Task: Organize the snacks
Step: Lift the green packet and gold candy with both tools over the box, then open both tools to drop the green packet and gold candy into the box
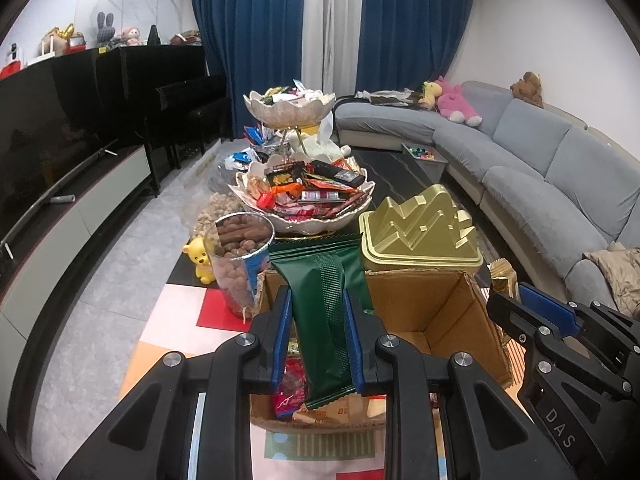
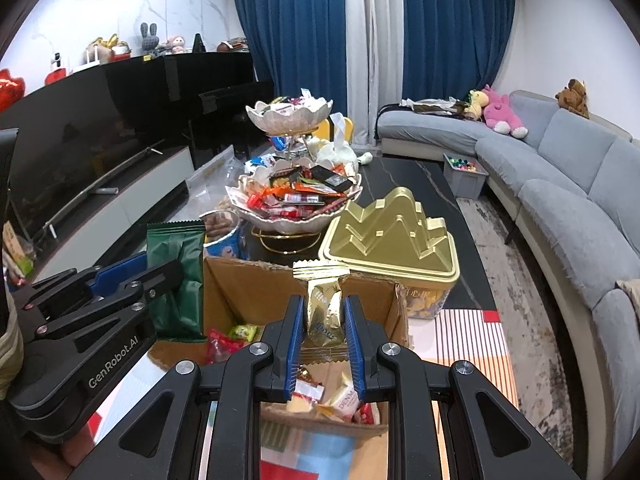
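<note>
Gripping a green packet (image 1: 328, 312) in my left tongs (image 1: 318, 332) and a gold packet (image 2: 323, 312) in my right tongs (image 2: 323, 340), with plenty more snacks waiting in the box (image 1: 432, 304) below.

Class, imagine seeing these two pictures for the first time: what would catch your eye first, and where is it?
Each hand-held gripper holds a packet above the open cardboard box: the left a green packet, the right a gold packet. Behind stand a two-tier snack bowl stand and a gold mountain-shaped lid.

Open brown cardboard box (image 1: 424, 312) sits nearest, loose snack packets inside. Behind it, the gold peaked-lid tin (image 1: 420, 232) on the right, clear tub of brown nuts (image 1: 236, 256) left, two-tier white petal-shaped snack stand (image 1: 304, 184) further back between them.
</note>
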